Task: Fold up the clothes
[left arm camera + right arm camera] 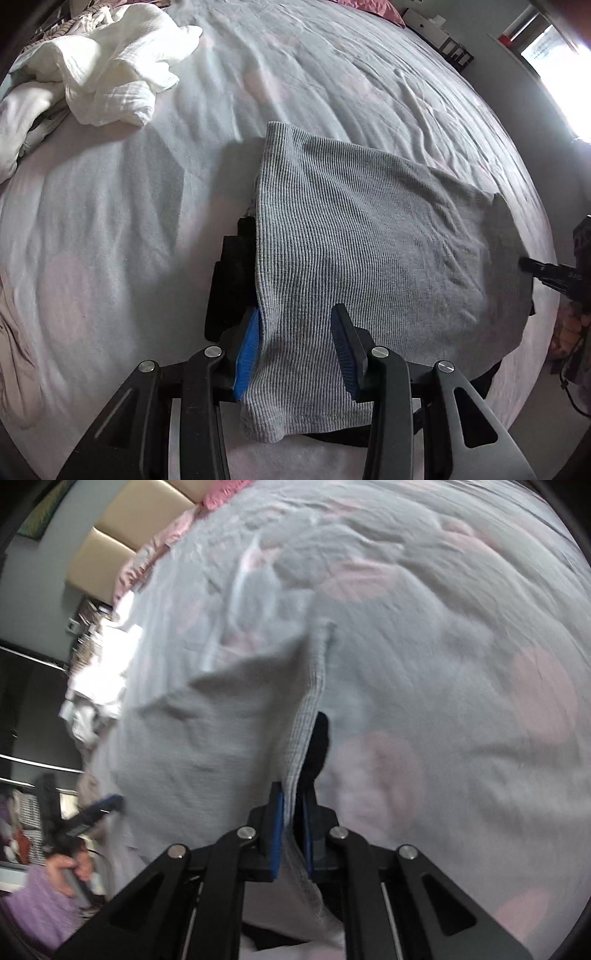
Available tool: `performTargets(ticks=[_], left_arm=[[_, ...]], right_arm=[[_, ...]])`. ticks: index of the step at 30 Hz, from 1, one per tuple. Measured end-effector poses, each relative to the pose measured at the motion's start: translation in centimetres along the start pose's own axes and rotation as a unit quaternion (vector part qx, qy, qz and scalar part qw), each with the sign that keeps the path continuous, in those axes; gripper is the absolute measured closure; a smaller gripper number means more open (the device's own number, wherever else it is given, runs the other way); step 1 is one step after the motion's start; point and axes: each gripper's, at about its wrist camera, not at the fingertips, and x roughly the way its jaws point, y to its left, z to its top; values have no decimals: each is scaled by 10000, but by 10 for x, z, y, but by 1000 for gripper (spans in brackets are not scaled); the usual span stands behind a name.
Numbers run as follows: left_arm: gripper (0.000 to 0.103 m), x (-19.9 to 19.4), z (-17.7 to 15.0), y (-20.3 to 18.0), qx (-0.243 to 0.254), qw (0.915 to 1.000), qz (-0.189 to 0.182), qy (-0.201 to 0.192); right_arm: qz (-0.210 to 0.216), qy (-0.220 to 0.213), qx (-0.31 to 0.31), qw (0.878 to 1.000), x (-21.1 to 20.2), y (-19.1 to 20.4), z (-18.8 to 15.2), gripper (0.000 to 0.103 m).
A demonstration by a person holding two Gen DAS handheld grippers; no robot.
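**Grey ribbed garment gripped on the right edge, left side not yet clamped**

The grey ribbed garment (354,236) lies on the bed sheet (110,221), toward the near edge of the bed, with something black showing from under its left side. I judge it light, soft and limp: it will drape and sag wherever it is unsupported, and the ribbed knit should give the pads decent friction, so slipping is not a great worry. It will stretch if pulled hard. The sensible holds are the hemmed edges and corners, taking all layers at once so the fold comes up clean.

My right gripper (293,834) has its jaws drawn nearly together and clamped on the garment's right edge; in the right wrist view the ribbed fabric runs straight up between the blue pads. That view is blurred, so I cannot tell how many layers are caught.

My left gripper (295,354) stands partly apart over the near left corner. The left pad touches the fabric's side edge, while the right pad sits on top of the cloth, clear of any pinch. I judge it holds nothing yet.

A crumpled white cloth (110,66) sits at the far left, well apart.
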Motion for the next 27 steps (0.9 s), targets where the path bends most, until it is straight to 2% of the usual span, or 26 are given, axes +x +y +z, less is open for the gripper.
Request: performTargets(ticks=[5,10,19,27], left_arm=[[63,-12,1,5,-17,9998,-197,-85],[63,-20,2,5,95,9992,-386,-104],[63,-23,8,18,290,9987,-414,-68],[63,-21,14,42,345,9984,-456,-46]], right_arm=[[489,-38,-194,9986,-15,54,0,95],[762,6,-453,9961,-7,108,2,95],[1188,367,-1008,9871,47,198,-8,95],[1270,854,-1221,9806,122,242,-26,95]])
